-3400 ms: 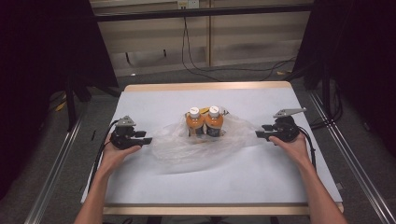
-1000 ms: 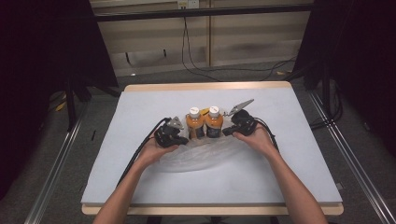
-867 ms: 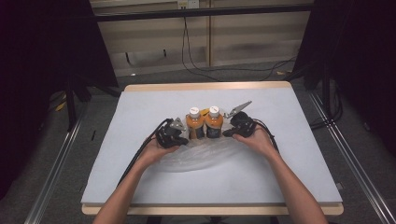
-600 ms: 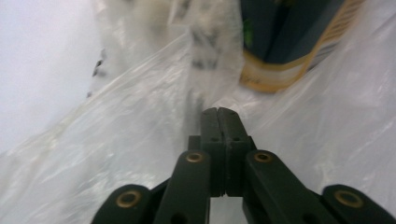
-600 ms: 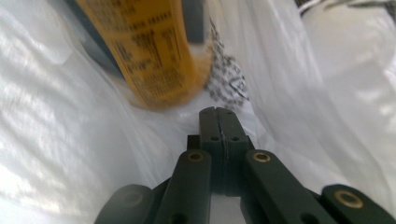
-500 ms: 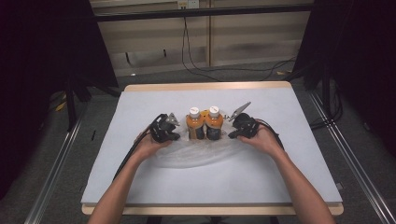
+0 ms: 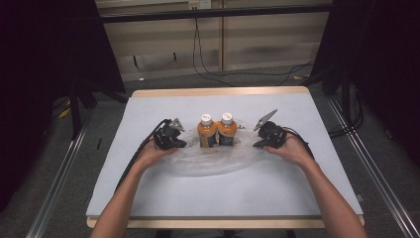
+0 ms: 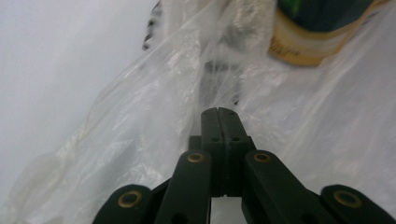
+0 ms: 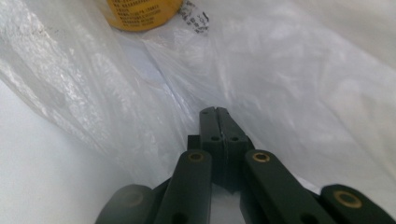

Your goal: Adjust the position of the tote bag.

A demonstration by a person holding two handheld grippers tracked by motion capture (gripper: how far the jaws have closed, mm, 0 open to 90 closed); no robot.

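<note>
Bottles [image 7: 218, 132], two, stand on one plastic bag [image 7: 213, 158] gripped by two closed claws, left claw [image 7: 179, 144], right claw [image 7: 256, 145]

Counted: two orange-filled bottles with white caps [image 7: 217, 131]; one clear crumpled plastic bag [image 7: 213, 158]; one white-topped table with wooden rim [image 7: 148, 198]; two black hand-held grippers [image 7: 181, 145].

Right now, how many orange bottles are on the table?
2. They stand side by side in the middle of the table: the left bottle and the right bottle, touching, on the clear plastic bag. No others show.
</note>
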